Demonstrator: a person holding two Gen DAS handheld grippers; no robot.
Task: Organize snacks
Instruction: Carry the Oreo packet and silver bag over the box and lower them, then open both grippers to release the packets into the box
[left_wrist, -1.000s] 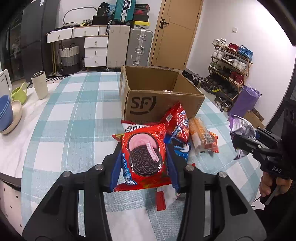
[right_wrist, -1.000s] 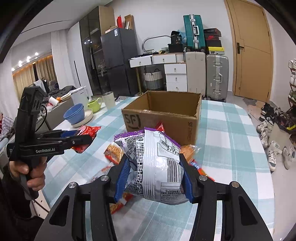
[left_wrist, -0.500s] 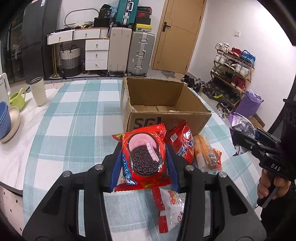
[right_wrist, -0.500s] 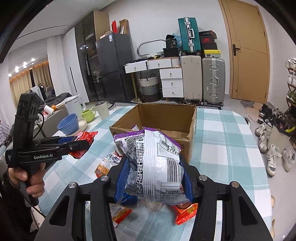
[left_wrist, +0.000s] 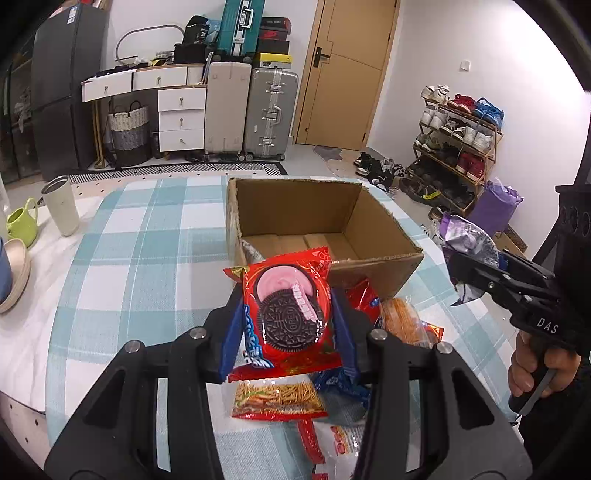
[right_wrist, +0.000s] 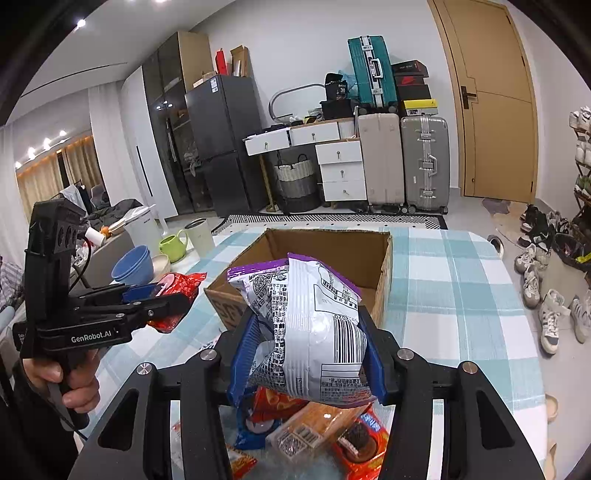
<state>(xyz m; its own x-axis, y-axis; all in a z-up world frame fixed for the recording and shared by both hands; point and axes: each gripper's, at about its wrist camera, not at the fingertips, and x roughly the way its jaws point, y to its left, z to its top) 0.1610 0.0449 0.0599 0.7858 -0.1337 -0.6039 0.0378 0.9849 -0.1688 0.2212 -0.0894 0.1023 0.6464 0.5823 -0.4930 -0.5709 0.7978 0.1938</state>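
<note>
My left gripper is shut on a red Oreo pack and holds it above the table, just in front of the open cardboard box. My right gripper is shut on a white and purple snack bag, raised in front of the same box. Each gripper shows in the other's view: the right one at the right, the left one at the left. Several loose snack packs lie on the checked tablecloth below both grippers.
A green mug, a tall cup and stacked bowls stand at the table's left edge. Suitcases, drawers and a fridge stand behind. A shoe rack is at the right.
Both grippers have risen and moved toward the box with their packs held; I now look down into the box. More loose packs show beneath them.
</note>
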